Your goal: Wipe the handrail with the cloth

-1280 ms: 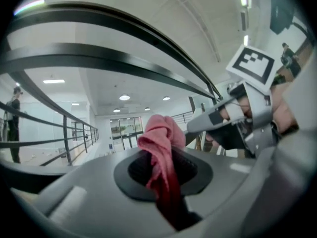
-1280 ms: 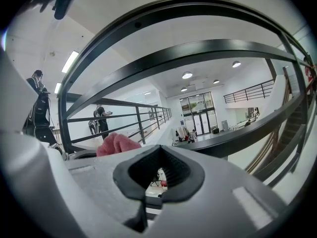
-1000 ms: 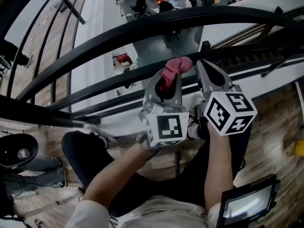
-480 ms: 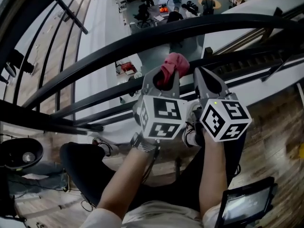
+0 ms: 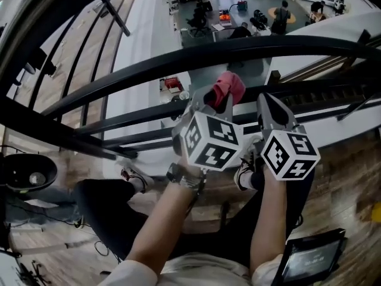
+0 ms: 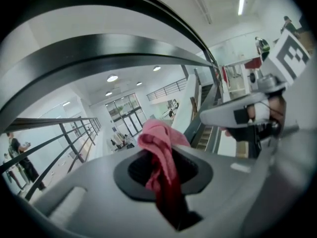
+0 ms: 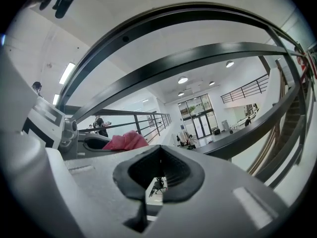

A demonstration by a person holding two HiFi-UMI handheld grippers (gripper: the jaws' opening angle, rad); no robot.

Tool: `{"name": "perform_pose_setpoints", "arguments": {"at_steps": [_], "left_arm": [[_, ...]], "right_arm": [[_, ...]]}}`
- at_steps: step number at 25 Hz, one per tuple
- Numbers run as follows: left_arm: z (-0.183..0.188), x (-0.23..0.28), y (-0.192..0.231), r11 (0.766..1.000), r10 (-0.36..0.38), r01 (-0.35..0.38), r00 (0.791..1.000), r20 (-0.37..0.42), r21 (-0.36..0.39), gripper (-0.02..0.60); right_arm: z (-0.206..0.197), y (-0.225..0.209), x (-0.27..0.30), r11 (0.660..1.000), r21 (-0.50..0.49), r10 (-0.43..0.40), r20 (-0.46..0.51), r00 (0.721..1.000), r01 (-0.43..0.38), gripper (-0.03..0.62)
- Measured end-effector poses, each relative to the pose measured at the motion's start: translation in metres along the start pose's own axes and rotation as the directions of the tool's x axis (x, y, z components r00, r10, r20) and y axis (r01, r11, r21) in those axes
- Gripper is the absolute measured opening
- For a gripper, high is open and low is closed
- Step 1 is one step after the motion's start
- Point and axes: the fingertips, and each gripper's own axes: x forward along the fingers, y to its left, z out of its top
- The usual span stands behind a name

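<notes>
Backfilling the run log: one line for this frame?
left tool: shut on pink cloth | right tool: shut, empty, beside left | cloth: held just under top handrail, contact unclear

Cloth (image 5: 229,87) in left tongs (image 5: 215,102), below handrail (image 5: 155,62) (close)

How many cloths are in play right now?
1: the pink fabric cloth, pinched in the left claw. The right claw holds none.
</notes>
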Motion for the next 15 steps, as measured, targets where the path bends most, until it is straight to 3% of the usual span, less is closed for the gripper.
{"name": "perform_pose_setpoints", "arguments": {"at_steps": [5,11,15], "left_arm": [[-0.011,-0.009,0.015,0.999,0.027,-0.027,1.000,-0.008,-0.033,0.071],[-0.024,-0.021,0.029,0.997,0.055,-0.056,0.998,-0.009,-0.060,0.071],[-0.031,-0.027,0.037,0.995,0.060,-0.061,0.998,-0.017,-0.073,0.071]], "right_arm": [[0.000,0.010,0.004,0.999,-0.027,0.017,-0.006,1.000,-0.017,0.002],[-0.003,0.032,0.011,0.983,-0.180,0.030,-0.036,0.999,-0.036,0.002],[-0.007,0.044,0.016,0.974,-0.218,0.045,-0.057,0.997,-0.056,0.002]]}}
